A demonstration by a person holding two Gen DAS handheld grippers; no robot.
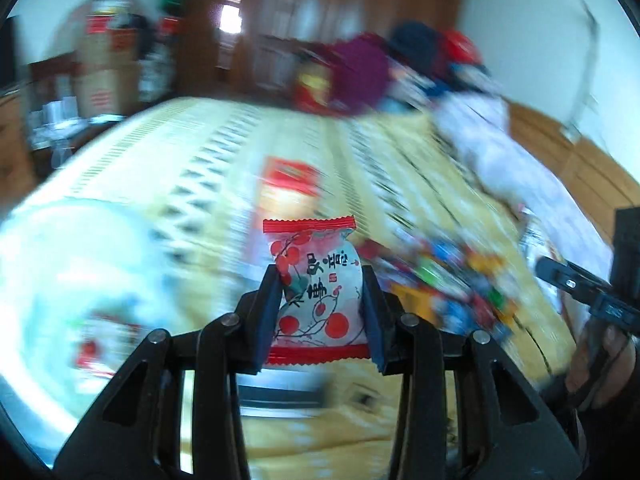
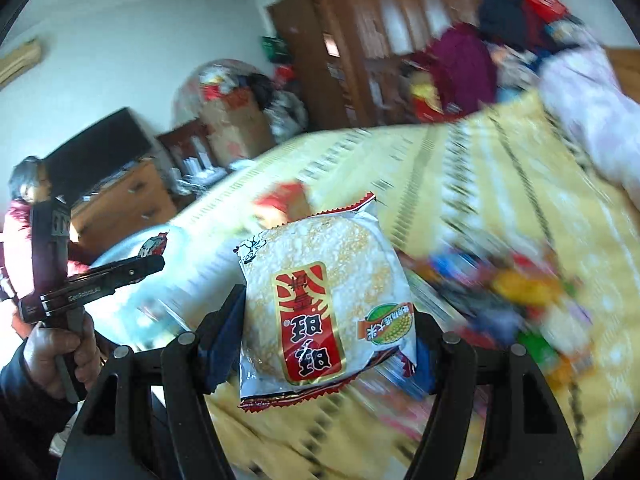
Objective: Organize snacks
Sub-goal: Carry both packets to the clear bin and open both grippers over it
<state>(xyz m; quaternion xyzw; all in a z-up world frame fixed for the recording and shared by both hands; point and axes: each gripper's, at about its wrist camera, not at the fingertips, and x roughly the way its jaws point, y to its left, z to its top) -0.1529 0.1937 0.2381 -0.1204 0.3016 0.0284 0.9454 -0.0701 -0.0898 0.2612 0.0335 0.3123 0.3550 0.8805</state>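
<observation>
A: 2 packets are pinched: the left gripper [image 1: 320, 300] fingers squeeze a small red-and-white sweet packet [image 1: 314, 288], the right gripper [image 2: 320, 340] fingers clamp a rice cracker packet [image 2: 324, 312], both held above the bed [image 1: 200, 152].

B: Risk?

A: The slick cracker wrapper could slide free if swung fast.

B: Surroundings?

A: A blurred snack pile [image 1: 448, 280] lies right; a clear bag [image 1: 60, 260] left.

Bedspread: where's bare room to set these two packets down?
Free: the yellow patterned bedspread between the red-topped packet and the far clothes pile. Crowded: the mixed snack heap on the right, and a pale plastic bag on the left.
</observation>
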